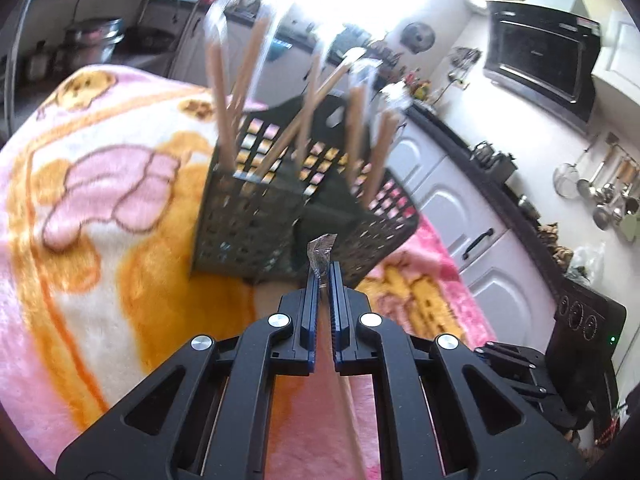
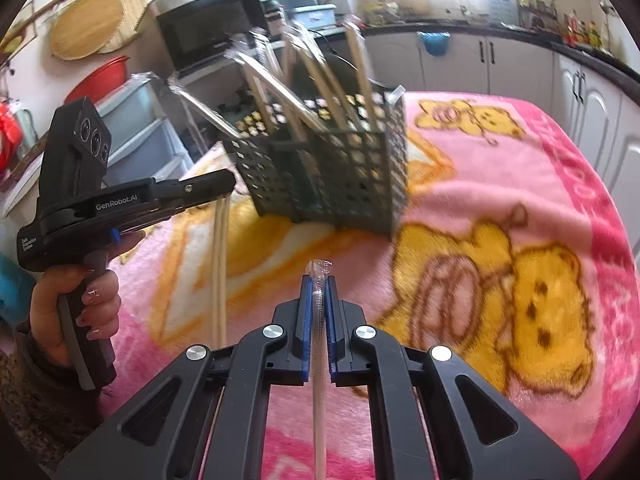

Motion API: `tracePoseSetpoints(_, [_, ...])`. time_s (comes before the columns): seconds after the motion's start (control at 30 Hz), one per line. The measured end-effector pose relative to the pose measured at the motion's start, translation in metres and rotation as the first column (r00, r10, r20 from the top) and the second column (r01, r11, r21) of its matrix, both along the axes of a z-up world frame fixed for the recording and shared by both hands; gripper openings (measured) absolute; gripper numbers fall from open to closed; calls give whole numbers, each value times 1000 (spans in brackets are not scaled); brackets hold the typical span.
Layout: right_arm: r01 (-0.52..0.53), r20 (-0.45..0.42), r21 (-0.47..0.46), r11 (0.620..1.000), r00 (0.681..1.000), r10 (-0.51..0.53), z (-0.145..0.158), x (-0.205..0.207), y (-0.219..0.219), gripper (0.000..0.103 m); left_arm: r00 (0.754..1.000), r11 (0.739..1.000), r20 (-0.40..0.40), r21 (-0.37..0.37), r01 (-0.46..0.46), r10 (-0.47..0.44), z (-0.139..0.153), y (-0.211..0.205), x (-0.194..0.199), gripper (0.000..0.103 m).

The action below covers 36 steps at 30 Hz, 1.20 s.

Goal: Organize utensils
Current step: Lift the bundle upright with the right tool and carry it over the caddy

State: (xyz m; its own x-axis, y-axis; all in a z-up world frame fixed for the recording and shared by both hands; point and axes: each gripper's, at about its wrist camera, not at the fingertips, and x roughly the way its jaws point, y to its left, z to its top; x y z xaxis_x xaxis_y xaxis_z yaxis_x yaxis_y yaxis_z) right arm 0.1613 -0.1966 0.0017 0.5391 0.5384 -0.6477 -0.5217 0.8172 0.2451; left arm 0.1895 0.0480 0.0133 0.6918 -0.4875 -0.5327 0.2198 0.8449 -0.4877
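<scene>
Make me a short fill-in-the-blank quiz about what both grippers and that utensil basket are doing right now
1. The left gripper and the right gripper are each shut on a wrapped pair of ____.
2. The dark slotted basket stands on a blanket that is mostly ____ and yellow.
3. The wrapped chopsticks already in the basket stand with their ends pointing ____.

Missing words: chopsticks; pink; up

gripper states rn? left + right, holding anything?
Left gripper: closed on a wrapped chopstick pair, hanging down from the fingers.
Right gripper: closed on another wrapped chopsticks packet.
</scene>
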Motion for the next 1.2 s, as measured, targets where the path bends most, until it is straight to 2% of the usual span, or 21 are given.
tracePoseSetpoints(0.23, [-67, 106, 2, 998, 992, 67, 37, -14, 17, 6, 995, 1000, 95, -3, 9, -8, 29, -3, -16, 2])
tracePoseSetpoints(0.5, [-83, 230, 55, 995, 971, 68, 76, -22, 17, 6, 979, 1000, 202, -13, -23, 25, 65, 1, -29, 2])
tracePoseSetpoints(0.67, [-86, 325, 85, 993, 944, 54, 102, -28, 18, 6, 963, 999, 266, 3, -51, 49, 86, 4, -33, 2])
tracePoseSetpoints(0.9, [-107, 405, 130, 986, 913, 45, 132, -24, 22, 6, 940, 996, 331, 5, -87, 81, 113, 13, -31, 2])
tracePoseSetpoints(1.2, [-141, 497, 187, 972, 867, 30, 173, -8, 31, 6, 898, 989, 420, -5, -145, 134, 152, 26, -25, 2])
